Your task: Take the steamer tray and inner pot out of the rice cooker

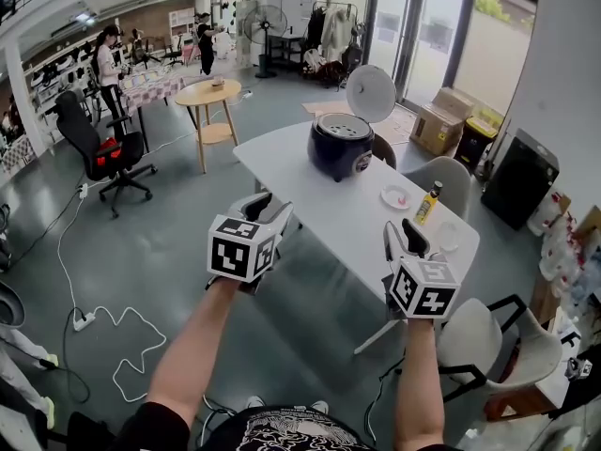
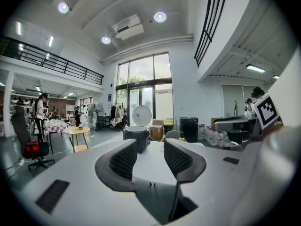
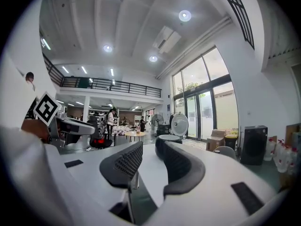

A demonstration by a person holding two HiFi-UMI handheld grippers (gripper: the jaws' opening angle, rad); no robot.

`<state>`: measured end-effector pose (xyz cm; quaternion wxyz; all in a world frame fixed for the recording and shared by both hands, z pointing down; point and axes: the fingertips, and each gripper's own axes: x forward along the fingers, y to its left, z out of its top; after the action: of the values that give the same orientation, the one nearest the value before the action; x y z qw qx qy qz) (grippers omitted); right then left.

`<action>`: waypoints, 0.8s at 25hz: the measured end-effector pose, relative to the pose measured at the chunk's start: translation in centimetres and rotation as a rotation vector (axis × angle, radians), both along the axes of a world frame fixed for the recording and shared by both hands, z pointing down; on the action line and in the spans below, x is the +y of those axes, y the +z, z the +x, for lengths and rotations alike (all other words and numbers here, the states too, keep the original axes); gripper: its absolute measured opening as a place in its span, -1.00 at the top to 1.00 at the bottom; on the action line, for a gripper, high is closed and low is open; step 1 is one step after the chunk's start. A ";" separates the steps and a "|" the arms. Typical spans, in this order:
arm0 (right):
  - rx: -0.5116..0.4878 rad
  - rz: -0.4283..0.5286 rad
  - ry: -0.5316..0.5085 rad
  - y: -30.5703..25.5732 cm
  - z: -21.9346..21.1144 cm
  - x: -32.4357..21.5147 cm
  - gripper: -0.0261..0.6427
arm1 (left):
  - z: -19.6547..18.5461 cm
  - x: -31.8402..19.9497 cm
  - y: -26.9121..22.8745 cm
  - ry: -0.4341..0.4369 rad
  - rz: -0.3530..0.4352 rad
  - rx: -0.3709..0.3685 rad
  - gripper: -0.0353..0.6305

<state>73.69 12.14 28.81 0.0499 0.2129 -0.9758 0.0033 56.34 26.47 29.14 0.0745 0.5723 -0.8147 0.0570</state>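
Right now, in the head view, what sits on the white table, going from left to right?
rice cooker, lid up → small white plate → yellow bottle

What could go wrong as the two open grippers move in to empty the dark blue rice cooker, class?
1. The round white lid stands raised behind the opening of the dark blue rice cooker; anything lifted out carelessly might strike it.
2. The yellow bottle with a dark cap and small white plate stand on the white table nearer the right gripper; its approach could topple the bottle.
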 end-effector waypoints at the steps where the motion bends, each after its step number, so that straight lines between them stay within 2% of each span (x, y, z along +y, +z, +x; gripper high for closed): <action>1: 0.000 0.000 -0.003 0.0 0.0 -0.1 0.49 | 0.0 -0.1 -0.1 -0.002 0.001 -0.001 0.32; 12: -0.001 -0.014 -0.016 -0.1 0.8 -2.7 0.07 | 0.6 -2.8 -0.7 -0.033 0.015 -0.009 -0.04; 20: -0.013 -0.031 -0.047 0.5 1.6 -5.9 -0.06 | 1.5 -5.5 -0.4 -0.077 0.010 -0.030 -0.20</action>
<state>75.32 6.25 29.27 0.0470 0.1892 -0.9806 0.0186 57.86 20.95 28.70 0.0614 0.5401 -0.8373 0.0584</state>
